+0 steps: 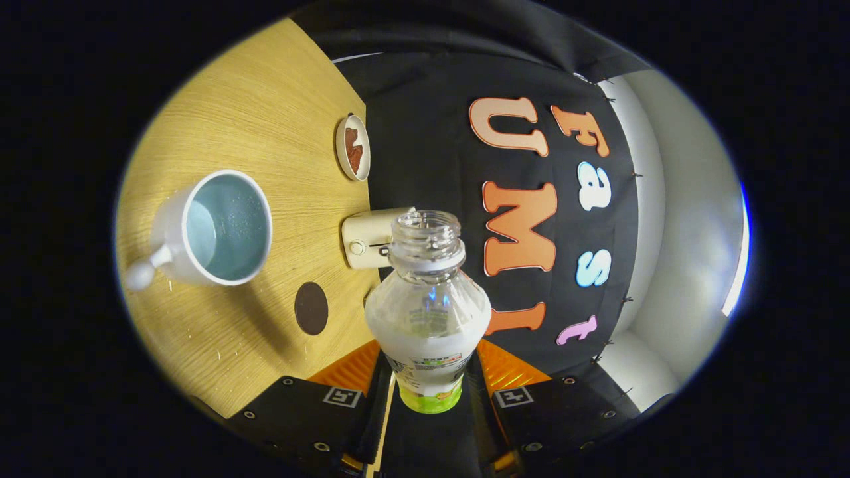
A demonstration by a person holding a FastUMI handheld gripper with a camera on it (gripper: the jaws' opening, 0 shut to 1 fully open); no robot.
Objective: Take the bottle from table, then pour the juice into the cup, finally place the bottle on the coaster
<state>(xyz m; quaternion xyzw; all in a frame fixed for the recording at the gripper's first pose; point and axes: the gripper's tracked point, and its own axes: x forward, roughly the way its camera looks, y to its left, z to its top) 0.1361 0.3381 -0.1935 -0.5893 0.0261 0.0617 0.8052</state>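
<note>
My gripper (430, 378) is shut on a clear plastic bottle (428, 312), both fingers pressing its lower body. The bottle has no cap, a white and green label, and its open mouth points ahead of the fingers. The whole view is rolled sideways, so the bottle is tilted over the wooden table (265, 113). A white cup (216, 229) with a pale blue inside and a knobbed handle stands on the table, off to the side of the bottle's mouth. A small dark round coaster (311, 308) lies on the table between the cup and the bottle.
A cream-coloured small device (367, 237) sits at the table's far edge just behind the bottle's neck. A small white dish (352, 147) with reddish-brown pieces lies further along that edge. The booth's black cloth wall rises beyond the table.
</note>
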